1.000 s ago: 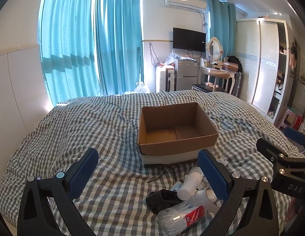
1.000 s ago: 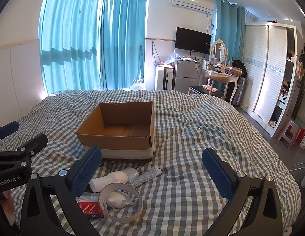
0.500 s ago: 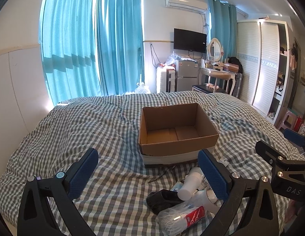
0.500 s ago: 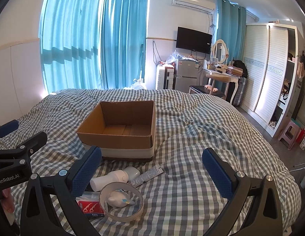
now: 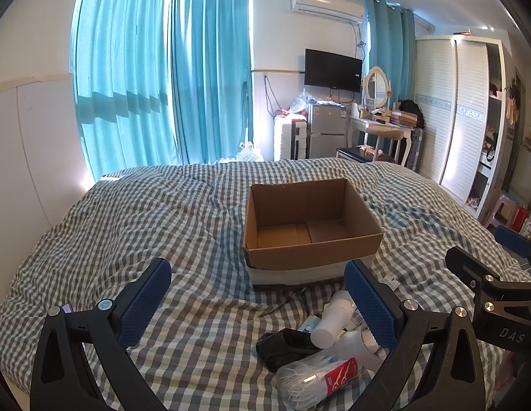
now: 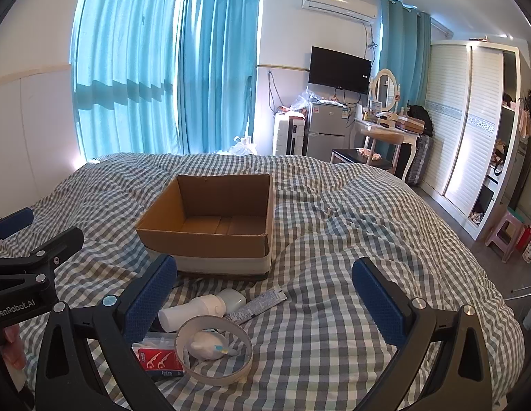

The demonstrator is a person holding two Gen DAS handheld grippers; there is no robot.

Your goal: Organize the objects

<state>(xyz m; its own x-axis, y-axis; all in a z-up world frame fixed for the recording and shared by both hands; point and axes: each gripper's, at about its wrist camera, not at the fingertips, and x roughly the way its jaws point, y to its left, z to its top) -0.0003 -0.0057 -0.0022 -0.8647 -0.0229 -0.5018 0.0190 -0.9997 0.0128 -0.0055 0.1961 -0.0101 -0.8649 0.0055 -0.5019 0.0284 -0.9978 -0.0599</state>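
An open, empty cardboard box [image 5: 310, 236] [image 6: 210, 226] stands on the checked bed. In front of it lies a small pile: a white bottle [image 5: 332, 322] [image 6: 193, 310], a black item [image 5: 286, 346], a bag of floss picks with a red label [image 5: 317, 376] [image 6: 159, 358], a tape ring [image 6: 214, 351] around a small white item [image 6: 205, 344], and a flat tube [image 6: 258, 304]. My left gripper [image 5: 257, 306] is open and empty, just left of the pile. My right gripper [image 6: 265, 303] is open and empty above the pile's right side.
The checked duvet [image 6: 351, 226] covers the whole bed. Teal curtains [image 5: 162, 78] hang behind. A fridge [image 5: 322, 130], dressing table [image 5: 378, 130] and white wardrobe [image 5: 464, 116] stand beyond the bed's far right. A pink stool [image 6: 507, 236] sits on the floor.
Both grippers have barely shifted; the views are nearly the same. Nothing on the bed has moved.
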